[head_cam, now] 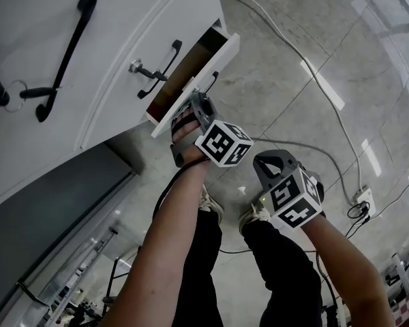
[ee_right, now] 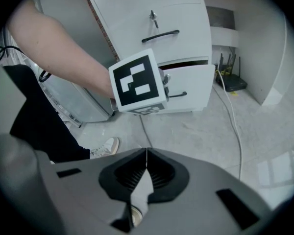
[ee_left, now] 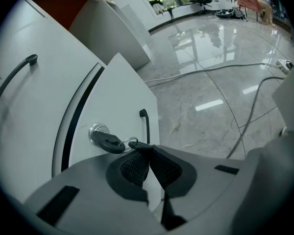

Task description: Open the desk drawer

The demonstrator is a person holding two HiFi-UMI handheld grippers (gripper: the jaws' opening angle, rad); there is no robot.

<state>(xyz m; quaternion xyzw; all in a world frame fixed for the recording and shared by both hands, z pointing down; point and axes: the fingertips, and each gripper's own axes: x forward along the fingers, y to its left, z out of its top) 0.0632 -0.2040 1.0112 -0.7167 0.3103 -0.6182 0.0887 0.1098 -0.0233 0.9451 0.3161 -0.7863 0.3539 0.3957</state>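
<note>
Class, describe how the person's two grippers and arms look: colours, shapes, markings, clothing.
Both the left gripper and right gripper are grey moulded shells with black ribbed pads. Each carries a cube of black-and-white square markers. The forearms are bare; trousers are dark.

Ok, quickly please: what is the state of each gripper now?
Left gripper: closed on the drawer handle.
Right gripper: closed, holding nothing.

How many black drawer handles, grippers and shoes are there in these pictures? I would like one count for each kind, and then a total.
black drawer handles: 3
grippers: 2
shoes: 2
Total: 7
</note>
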